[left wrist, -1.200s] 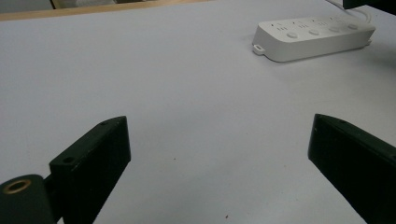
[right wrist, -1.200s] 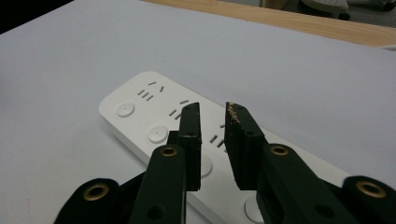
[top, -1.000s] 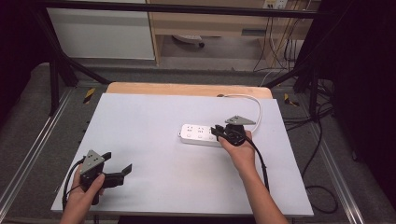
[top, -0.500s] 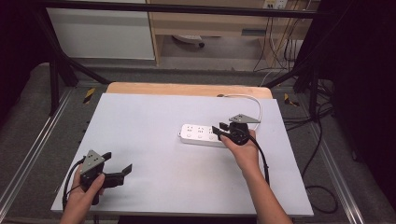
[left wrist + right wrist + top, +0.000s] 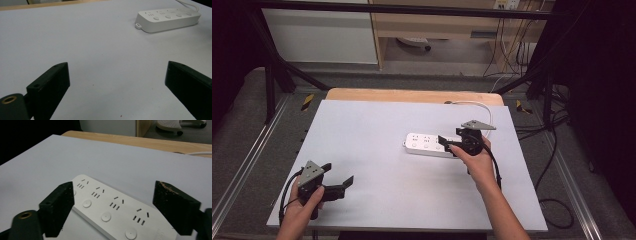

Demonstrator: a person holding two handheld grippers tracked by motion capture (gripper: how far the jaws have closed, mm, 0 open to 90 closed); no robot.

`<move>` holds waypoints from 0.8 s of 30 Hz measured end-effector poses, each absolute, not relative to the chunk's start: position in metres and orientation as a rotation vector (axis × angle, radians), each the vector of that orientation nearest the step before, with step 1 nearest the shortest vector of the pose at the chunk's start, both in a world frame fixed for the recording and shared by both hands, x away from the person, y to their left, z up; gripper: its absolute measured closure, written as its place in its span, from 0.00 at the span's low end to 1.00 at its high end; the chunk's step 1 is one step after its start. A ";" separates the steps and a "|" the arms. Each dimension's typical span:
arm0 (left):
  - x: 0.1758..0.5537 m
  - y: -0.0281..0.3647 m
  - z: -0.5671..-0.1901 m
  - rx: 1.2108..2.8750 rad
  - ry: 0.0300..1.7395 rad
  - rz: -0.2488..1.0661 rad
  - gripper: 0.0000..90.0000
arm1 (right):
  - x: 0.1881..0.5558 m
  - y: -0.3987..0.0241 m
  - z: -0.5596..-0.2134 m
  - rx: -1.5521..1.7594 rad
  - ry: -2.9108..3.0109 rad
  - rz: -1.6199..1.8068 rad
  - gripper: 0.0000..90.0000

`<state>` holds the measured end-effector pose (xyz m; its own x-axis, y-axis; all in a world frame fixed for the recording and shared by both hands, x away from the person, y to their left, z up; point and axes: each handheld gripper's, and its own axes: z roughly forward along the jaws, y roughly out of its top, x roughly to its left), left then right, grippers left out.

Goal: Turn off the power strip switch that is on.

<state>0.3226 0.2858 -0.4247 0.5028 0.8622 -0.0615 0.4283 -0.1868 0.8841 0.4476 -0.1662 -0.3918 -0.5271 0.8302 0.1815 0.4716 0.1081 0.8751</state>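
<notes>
White power strip lies flat on the counter, right of centre and toward the far edge, long axis running roughly left-right; its white cable loops off the right end toward the far right corner. Right gripper sits low over the strip's right end; its fingers have just been opening and now stand wide, the body under and between them but pads not pressing on it, so nothing held. In the right gripper view the strip shows four socket groups w/ a round button by each. Left gripper rests near the counter's near left corner, well apart from the strip, fingers wide and nothing between them. Handling, as I judge it: rigid plastic shell, light-ish, smooth and prob. slippery on the top face; won't flex, but the stiff cable will tug and can swing the body round. Best hold is across the narrow width, pads on the two long side walls, approx. mid-length, clear of buttons and slots. Gripping near one end risks it pivoting.
</notes>
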 end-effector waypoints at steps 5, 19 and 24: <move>0.323 0.286 -0.425 1.798 1.085 0.586 0.06 | 0.444 -0.168 -0.386 1.278 2.010 1.407 0.04; 0.323 0.286 -0.425 1.801 1.087 0.582 0.06 | 0.432 -0.186 -0.375 1.255 1.976 1.419 0.04; 0.323 0.287 -0.425 1.801 1.088 0.582 0.06 | 0.426 -0.196 -0.374 1.234 1.964 1.402 0.05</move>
